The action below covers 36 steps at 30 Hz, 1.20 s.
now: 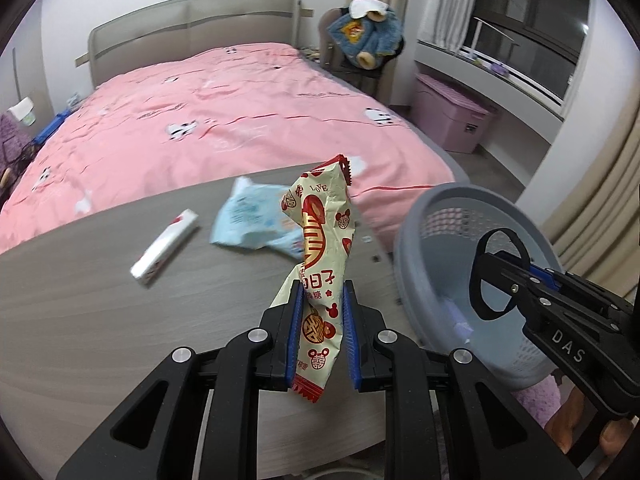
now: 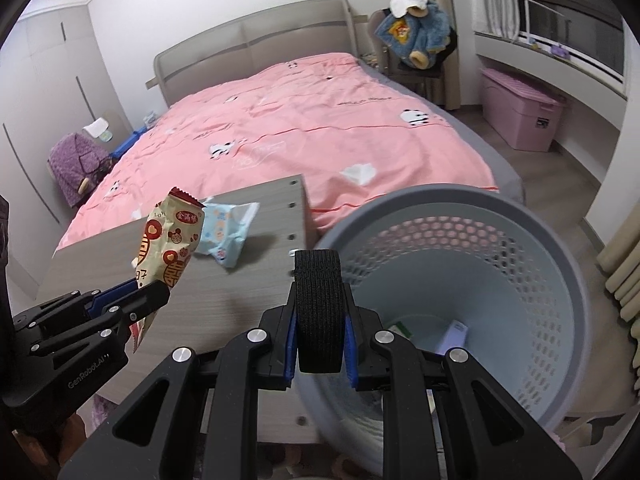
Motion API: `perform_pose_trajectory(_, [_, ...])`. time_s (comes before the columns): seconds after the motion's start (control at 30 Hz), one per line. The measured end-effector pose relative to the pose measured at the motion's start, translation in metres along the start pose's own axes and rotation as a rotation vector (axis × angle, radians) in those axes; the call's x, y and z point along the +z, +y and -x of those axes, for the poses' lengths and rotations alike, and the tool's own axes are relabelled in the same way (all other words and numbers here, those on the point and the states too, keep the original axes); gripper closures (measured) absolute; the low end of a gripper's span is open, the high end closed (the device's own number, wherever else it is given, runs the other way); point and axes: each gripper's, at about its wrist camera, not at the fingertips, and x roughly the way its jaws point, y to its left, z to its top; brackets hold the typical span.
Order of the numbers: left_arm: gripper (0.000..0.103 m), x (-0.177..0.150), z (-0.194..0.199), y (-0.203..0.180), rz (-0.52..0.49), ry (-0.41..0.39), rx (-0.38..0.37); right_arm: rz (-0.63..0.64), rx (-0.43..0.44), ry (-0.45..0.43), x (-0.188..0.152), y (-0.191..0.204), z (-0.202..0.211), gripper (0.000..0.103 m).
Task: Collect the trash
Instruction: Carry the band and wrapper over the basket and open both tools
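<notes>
Two grippers are both loaded: the left gripper [image 1: 320, 312] is clamped on a cream-and-red snack wrapper [image 1: 322, 240] whose long axis stands upright above the table [image 1: 100, 300], and the right gripper [image 2: 319, 320] is pinched shut on a black elastic band [image 2: 319, 304]. From the left tongs the grey basket [image 1: 424, 224] lies at about 2 o'clock, just beside the table edge, so I judge the wrapper needs carrying rightward over its rim, while the band already hangs at that rim.
</notes>
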Motion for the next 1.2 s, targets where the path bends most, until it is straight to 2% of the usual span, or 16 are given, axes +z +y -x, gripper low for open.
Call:
perform_pose_trajectory(0.27, [0.084, 0.015, -0.014, -0.054, -0.078, 0.006, -0.075, -0.059, -0.074, 0.003, -0.002, -0.054, 0.008, 0.084])
perform_pose_trajectory(0.57, [0.084, 0.015, -0.045, -0.106, -0.163, 0.082, -0.130, -0.143, -0.117, 0.047, -0.016, -0.105, -0.001, 0.084])
perform_pose_trajectory(0.83, [0.084, 0.013, -0.063, -0.124, -0.183, 0.122, -0.138, -0.170, -0.123, 0.082, -0.027, -0.121, -0.012, 0.084])
perform_pose_trajectory(1.03, [0.084, 0.016, -0.068, -0.127, -0.185, 0.130, -0.143, -0.180, -0.123, 0.075, -0.029, -0.127, -0.012, 0.082])
perform_pose_trajectory(1.1, [0.080, 0.017, -0.068, -0.127, -0.183, 0.129, -0.140, -0.181, -0.123, 0.070, -0.029, -0.127, -0.010, 0.079])
perform_pose_trajectory(1.2, [0.069, 0.017, -0.067, -0.125, -0.171, 0.129, -0.136, -0.186, -0.130, 0.063, -0.029, -0.128, -0.008, 0.068])
